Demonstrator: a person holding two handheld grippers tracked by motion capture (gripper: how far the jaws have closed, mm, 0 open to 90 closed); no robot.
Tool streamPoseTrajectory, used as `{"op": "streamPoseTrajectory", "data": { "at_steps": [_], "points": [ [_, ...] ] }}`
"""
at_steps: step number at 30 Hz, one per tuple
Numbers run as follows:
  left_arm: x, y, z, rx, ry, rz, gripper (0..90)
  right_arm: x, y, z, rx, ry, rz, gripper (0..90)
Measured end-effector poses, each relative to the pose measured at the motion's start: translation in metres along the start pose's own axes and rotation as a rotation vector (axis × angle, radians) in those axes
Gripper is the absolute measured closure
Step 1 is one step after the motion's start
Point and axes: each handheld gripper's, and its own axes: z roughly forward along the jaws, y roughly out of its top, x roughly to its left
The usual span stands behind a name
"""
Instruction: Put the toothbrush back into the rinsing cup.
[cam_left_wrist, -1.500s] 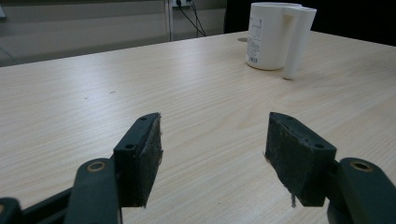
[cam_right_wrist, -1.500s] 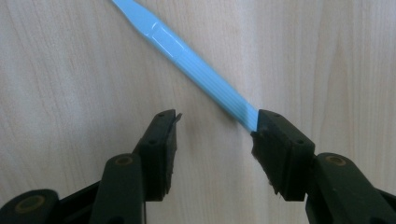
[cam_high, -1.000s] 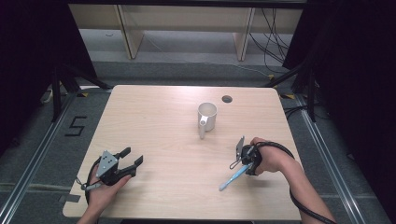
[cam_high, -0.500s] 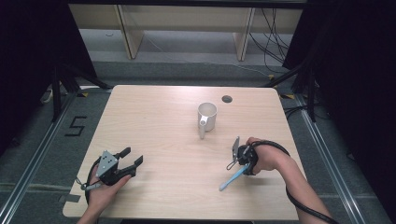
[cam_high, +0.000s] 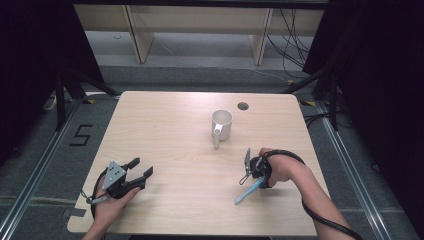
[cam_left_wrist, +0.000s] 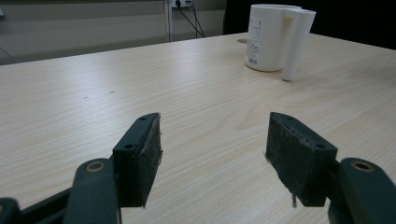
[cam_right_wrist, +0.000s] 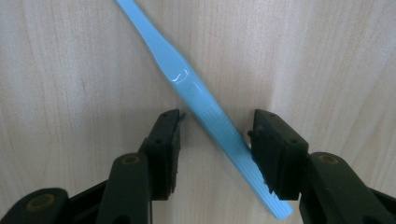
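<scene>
A light blue toothbrush (cam_high: 244, 193) lies flat on the wooden table (cam_high: 165, 125) at the front right. My right gripper (cam_high: 251, 178) points straight down over its handle. In the right gripper view the toothbrush (cam_right_wrist: 187, 79) runs slantwise between the jaws of the right gripper (cam_right_wrist: 215, 140). These jaws have just been closing: the right pad meets the handle, the left pad stands clear of it. My left gripper (cam_high: 141, 169) rests at the front left, open. In its own view nothing lies between the pads of the left gripper (cam_left_wrist: 214, 149).
A white mug (cam_high: 222, 124) stands upright past the table's middle, handle toward the person; the left gripper view has this mug (cam_left_wrist: 273, 37) far ahead. A small dark hole (cam_high: 243, 106) sits near the far edge. Shelving and cables lie beyond the table.
The right gripper has shifted slightly left over the toothbrush handle. The left gripper has not moved.
</scene>
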Motion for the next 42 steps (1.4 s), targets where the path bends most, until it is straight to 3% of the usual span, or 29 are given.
{"op": "streamPoseTrajectory", "data": {
  "at_steps": [2, 6, 8, 10, 13, 14, 15, 22, 24, 25, 29, 32, 33, 35, 36, 42],
  "points": [
    [-0.0001, 0.0, 0.0, -0.001, 0.001, 0.001, 35.0, -0.0021, -0.0003, 0.0017, -0.01, 0.001, -0.03, 53.4],
    [0.0002, 0.0, 0.0, 0.001, 0.002, -0.005, 34.9, -0.0036, -0.0006, 0.003, -0.015, -0.003, -0.035, 55.6],
    [0.0002, 0.0, 0.0, 0.001, 0.002, -0.005, 34.9, -0.002, 0.0, 0.002, -0.004, 0.001, -0.01, 56.9],
    [0.0001, 0.0, -0.0001, 0.001, 0.002, -0.003, 34.9, -0.0042, -0.0008, 0.0038, -0.021, 0.006, -0.043, 60.6],
    [0.0001, 0.0, -0.0001, 0.0, 0.002, -0.003, 34.9, -0.0036, -0.0001, 0.0021, -0.007, 0.019, -0.039, 65.9],
    [0.0001, 0.0, -0.0002, 0.0, 0.002, -0.004, 34.9, -0.002, 0.0006, 0.0008, 0.004, 0.03, -0.007, 68.1],
    [0.0002, 0.0, -0.0002, 0.0, 0.002, -0.004, 34.9, -0.0038, -0.0001, 0.0014, -0.007, 0.019, -0.027, 70.1],
    [0.0, 0.0001, 0.0, 0.002, 0.004, -0.003, 34.9, -0.0044, -0.0021, 0.0021, -0.016, 0.023, -0.008, 78.3],
    [0.0001, 0.0001, 0.0001, 0.003, 0.004, -0.003, 34.9, -0.0033, -0.0024, 0.0018, -0.018, 0.031, 0.017, 78.5],
    [0.0001, 0.0001, 0.0001, 0.003, 0.004, -0.003, 34.9, -0.0005, -0.0021, 0.0, 0.0, 0.035, 0.069, 78.9],
    [0.0002, 0.0001, 0.0001, 0.003, 0.004, -0.004, 34.9, -0.0007, -0.0024, -0.0002, -0.002, 0.039, 0.088, 79.0],
    [0.0001, 0.0001, 0.0001, 0.002, 0.004, -0.004, 34.9, -0.0035, -0.0036, 0.0019, -0.024, 0.031, 0.052, 79.0],
    [0.0003, 0.0001, 0.0001, 0.003, 0.004, -0.004, 34.9, -0.0014, -0.0022, 0.0001, -0.002, 0.038, 0.08, 79.0],
    [0.0003, 0.0001, 0.0001, 0.003, 0.004, -0.004, 34.9, -0.0021, -0.0023, 0.0003, -0.007, 0.034, 0.067, 79.0],
    [0.0003, 0.0001, 0.0001, 0.003, 0.004, -0.004, 34.9, -0.0003, -0.0028, -0.0002, -0.004, 0.03, 0.098, 79.0],
    [0.0002, 0.0001, 0.0001, 0.003, 0.004, -0.004, 34.9, -0.0009, -0.0041, 0.0002, -0.017, 0.034, 0.088, 79.2]
  ]
}}
